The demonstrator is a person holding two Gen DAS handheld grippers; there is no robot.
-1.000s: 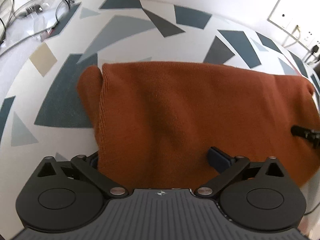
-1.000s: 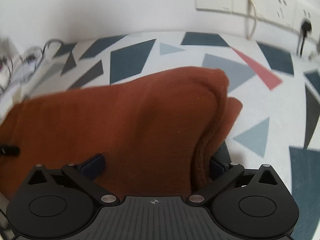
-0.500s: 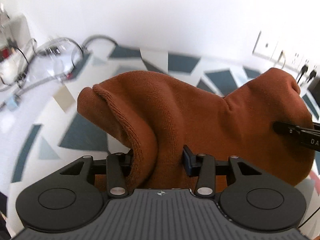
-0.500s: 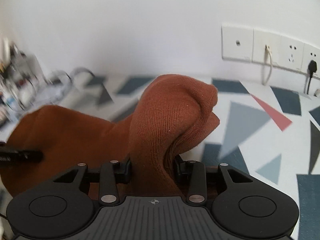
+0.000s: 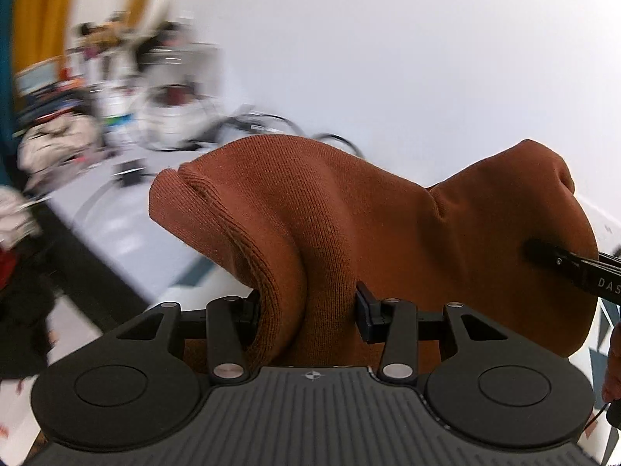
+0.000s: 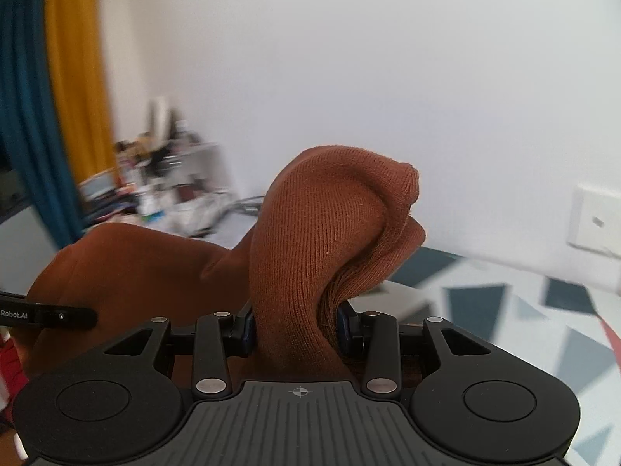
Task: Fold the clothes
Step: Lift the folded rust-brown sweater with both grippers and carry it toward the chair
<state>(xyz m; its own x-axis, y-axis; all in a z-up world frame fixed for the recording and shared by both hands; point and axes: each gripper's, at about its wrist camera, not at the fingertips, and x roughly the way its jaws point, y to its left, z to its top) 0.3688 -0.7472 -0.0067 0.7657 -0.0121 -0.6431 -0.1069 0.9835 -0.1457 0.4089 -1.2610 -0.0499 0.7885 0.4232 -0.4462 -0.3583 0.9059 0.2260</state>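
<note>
Both my grippers pinch the brown knit sweater and hold it up in the air.

My left gripper (image 5: 306,306) is squeezed tight on a thick bunch of the brown knit sweater (image 5: 349,233). My right gripper (image 6: 295,328) is squeezed tight on another bunch of it, and the cloth stands up in a hump between its fingers (image 6: 244,330). The sweater hangs between my two tools, above the table with blue and gray shapes (image 6: 504,303). Behind it are a white wall (image 6: 349,77), a wall socket (image 6: 595,221) and yellow and blue curtains (image 6: 73,77). The stuff far back is blurry.
</note>
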